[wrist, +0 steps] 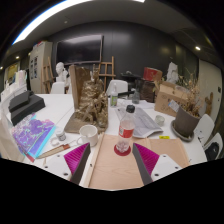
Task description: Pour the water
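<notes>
A small clear bottle (126,127) with a red label stands upright on the pale wooden board (115,172), just beyond my fingers. In front of it lies a round red coaster (122,148); whether the bottle touches it I cannot tell. A white mug (89,133) sits left of the bottle, off the board on the white tablecloth. My gripper (111,150) is open and low over the board. Its magenta pads (77,160) flank bare wood, with nothing held. The coaster lies near the right fingertip.
A tall golden ornament (93,98) stands behind the mug. A colourful book (35,135) and pens lie to the left. Papers (150,120) and a dark hat (185,122) are on the right. Boxes and chairs crowd the far side of the table.
</notes>
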Tool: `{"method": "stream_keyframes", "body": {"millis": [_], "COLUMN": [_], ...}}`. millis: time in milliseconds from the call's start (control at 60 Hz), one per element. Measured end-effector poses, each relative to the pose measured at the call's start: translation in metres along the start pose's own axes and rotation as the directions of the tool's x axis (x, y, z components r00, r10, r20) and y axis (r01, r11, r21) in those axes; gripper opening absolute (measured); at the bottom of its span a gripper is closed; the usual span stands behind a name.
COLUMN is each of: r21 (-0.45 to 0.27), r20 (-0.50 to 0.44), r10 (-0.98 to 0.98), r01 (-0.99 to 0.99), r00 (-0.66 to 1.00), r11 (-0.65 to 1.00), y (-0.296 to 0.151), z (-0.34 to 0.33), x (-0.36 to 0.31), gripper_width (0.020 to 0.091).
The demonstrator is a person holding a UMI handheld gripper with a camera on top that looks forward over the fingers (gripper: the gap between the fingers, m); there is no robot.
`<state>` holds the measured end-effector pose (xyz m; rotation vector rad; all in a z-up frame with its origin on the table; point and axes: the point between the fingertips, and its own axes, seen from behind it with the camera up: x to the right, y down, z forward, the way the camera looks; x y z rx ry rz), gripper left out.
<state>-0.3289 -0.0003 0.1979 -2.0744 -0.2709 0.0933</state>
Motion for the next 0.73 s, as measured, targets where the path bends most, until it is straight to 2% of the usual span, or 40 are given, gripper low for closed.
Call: {"method": "stream_keyframes", "body": {"millis": [267, 567, 733], "r21": [-0.052, -0.067, -0.094], "r20": [-0.057, -0.125, -0.127], "r10": [0.045, 0.016, 0.030], "r01": [-0.048, -0.025, -0.042], "r00": [0.997, 0.992, 0.991], "r11": [0.997, 0.997, 0.995], "y": [0.027, 0.040, 0.047], "z": [-0.102, -0.133, -0.133], "x": [-0.039, -0.042, -0.044], "gripper_width": [0.0856, 0.0856, 0.0856]}}
